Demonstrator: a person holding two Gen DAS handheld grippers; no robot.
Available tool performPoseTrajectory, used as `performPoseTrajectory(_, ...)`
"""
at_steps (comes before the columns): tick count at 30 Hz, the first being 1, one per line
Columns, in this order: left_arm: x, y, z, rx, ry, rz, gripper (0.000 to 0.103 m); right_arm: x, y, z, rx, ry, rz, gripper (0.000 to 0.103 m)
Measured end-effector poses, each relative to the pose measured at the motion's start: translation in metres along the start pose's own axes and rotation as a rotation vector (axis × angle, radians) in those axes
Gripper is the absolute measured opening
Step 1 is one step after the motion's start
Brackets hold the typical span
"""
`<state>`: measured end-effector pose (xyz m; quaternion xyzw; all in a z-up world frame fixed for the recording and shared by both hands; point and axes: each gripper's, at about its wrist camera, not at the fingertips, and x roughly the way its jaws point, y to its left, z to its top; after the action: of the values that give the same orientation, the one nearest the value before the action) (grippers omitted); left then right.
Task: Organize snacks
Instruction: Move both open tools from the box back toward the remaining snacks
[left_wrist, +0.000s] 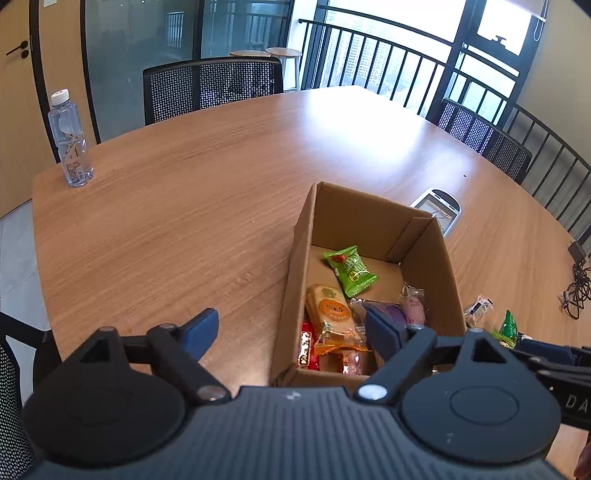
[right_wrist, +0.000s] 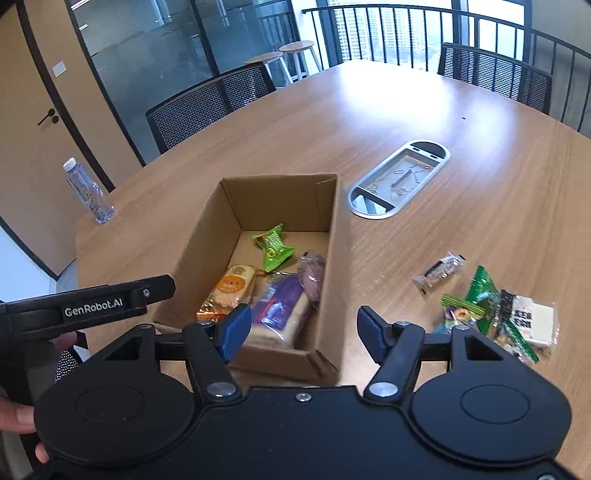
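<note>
An open cardboard box (left_wrist: 432, 254) (right_wrist: 207, 236) stands on the wooden table and holds several snacks: a green packet (left_wrist: 350, 271) (right_wrist: 272, 246), an orange-labelled cake (left_wrist: 330, 309) (right_wrist: 231, 290), a purple packet (right_wrist: 279, 308) and a pink one (left_wrist: 413, 307). Several loose snacks (right_wrist: 495, 310) lie on the table right of the box; a clear-wrapped one (right_wrist: 437, 272) lies apart. My left gripper (left_wrist: 293, 334) is open and empty, straddling the box's left wall. My right gripper (right_wrist: 303, 328) is open and empty above the box's near right corner.
A water bottle (left_wrist: 70, 142) (right_wrist: 88, 197) stands at the table's far left edge. A silver cable hatch (right_wrist: 399, 179) (left_wrist: 441, 210) is set in the table behind the box. Mesh chairs (left_wrist: 212, 86) surround the table. Cables (left_wrist: 576, 284) lie at the right edge.
</note>
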<state>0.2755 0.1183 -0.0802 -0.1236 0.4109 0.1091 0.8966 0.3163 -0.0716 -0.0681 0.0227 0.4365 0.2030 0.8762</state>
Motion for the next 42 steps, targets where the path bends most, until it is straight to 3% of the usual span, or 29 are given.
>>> performPoseTrajectory(8, -0.014, -0.015, -0.011, 0.013, -0.026, -0.026, 0.102, -0.026, -0.022, -0.02, 0.041, -0.02, -0.048, 0.073)
performPoseTrajectory(12, -0.021, -0.025, -0.016, 0.031, -0.037, -0.046, 0.103, -0.038, -0.032, -0.029, 0.057, -0.031, -0.066, 0.078)
performPoseTrajectory(22, -0.034, -0.054, -0.028, 0.081, -0.044, -0.108, 0.103, -0.072, -0.056, -0.051, 0.082, -0.095, -0.118, 0.102)
performPoseTrajectory(33, -0.042, -0.091, -0.041, 0.156, -0.018, -0.215, 0.103, -0.093, -0.089, -0.079, 0.164, -0.132, -0.203, 0.103)
performPoseTrajectory(42, -0.038, -0.118, -0.046, 0.207, 0.018, -0.227, 0.103, -0.103, -0.114, -0.095, 0.247, -0.138, -0.242, 0.103)
